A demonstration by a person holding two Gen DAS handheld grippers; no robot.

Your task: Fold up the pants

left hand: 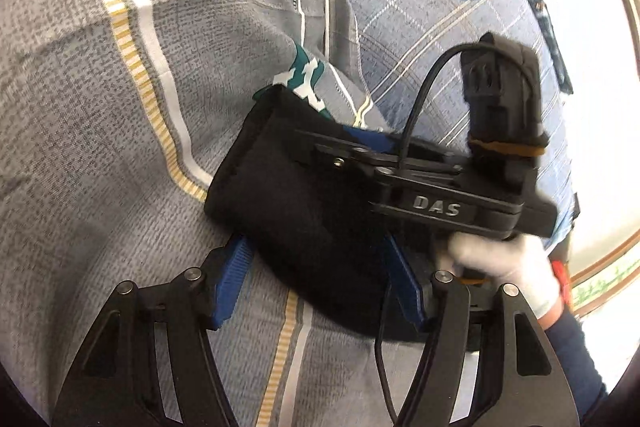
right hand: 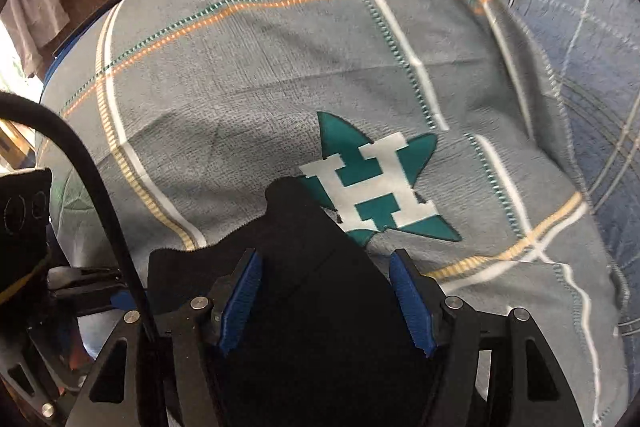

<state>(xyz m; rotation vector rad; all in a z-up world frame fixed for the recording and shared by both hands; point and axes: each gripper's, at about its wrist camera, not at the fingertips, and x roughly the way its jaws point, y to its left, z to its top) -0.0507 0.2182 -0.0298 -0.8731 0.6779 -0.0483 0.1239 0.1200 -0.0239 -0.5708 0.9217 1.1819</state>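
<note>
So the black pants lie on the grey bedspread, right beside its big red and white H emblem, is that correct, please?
Not quite: the H emblem is teal and white, not red and white, as the right wrist view shows. The rest holds: the black pants lie on the grey bedspread, right beside it.

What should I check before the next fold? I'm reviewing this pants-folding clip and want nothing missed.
1. Left hand-held gripper open, straddling the black pants: ok.
2. Right hand-held gripper open over the pants: ok.
3. Fabric actually pinched by either one: not ok, pads stand apart.
4. Grey bedspread under the pants flat: ok, slight creases.
5. Cable clear of the fabric: cannot tell.
6. Pants edges aligned: cannot tell, mostly hidden.
</note>
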